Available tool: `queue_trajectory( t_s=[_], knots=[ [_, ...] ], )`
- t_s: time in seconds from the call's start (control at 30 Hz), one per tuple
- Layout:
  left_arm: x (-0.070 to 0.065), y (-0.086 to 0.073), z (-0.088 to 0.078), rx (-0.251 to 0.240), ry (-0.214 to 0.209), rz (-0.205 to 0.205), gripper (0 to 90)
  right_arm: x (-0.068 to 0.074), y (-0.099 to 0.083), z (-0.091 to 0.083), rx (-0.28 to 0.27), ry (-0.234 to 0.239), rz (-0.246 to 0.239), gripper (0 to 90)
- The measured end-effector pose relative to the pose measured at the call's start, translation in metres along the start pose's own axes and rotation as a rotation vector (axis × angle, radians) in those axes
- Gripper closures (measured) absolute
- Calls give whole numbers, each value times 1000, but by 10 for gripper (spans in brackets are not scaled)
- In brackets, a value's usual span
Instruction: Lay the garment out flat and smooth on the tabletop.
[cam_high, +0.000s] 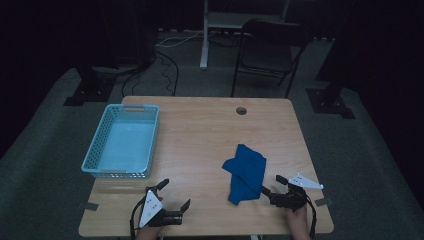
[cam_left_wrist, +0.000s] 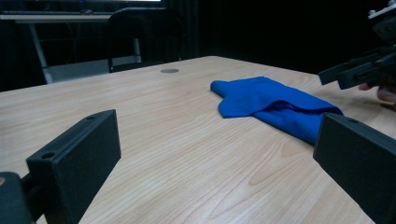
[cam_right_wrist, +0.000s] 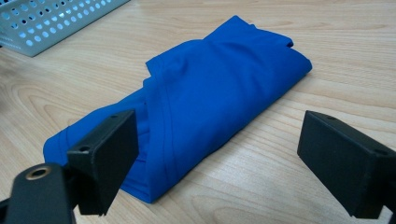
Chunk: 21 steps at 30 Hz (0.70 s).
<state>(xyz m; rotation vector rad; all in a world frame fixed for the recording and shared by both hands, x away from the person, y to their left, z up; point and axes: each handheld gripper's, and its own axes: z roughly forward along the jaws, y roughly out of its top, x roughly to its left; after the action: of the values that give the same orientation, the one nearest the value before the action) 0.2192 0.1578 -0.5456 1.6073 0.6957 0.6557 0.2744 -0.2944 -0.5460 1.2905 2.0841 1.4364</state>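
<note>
The folded blue cloth (cam_right_wrist: 205, 93), lying on the desk (cam_high: 200, 130) right of the basket (cam_high: 122, 141), is likely light, limp, non-slip; the wide-open, empty right claw (cam_right_wrist: 219, 163) should pinch its near folded edge.

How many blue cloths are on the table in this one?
1. The folded blue cloth lies on the table's right half, just ahead of the right hand-held gripper. The basket at the left looks empty, so none seems hidden there.
</note>
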Motion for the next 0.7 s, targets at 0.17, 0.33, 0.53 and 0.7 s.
queue_trajectory(
  t_s=[0.17,0.33,0.53,0.7],
  knots=[
    [1,0,0,-5,-3,-15,11,1,0,1,5,10,-11,120],
    [1,0,-1,-10,-5,-10,11,1,1,2,22,15,-13,120],
    [1,0,-1,-7,-10,-11,11,0,2,5,59,20,-18,120],
    [1,0,0,-4,-10,-7,10,-5,3,7,108,94,16,120]
  ],
)
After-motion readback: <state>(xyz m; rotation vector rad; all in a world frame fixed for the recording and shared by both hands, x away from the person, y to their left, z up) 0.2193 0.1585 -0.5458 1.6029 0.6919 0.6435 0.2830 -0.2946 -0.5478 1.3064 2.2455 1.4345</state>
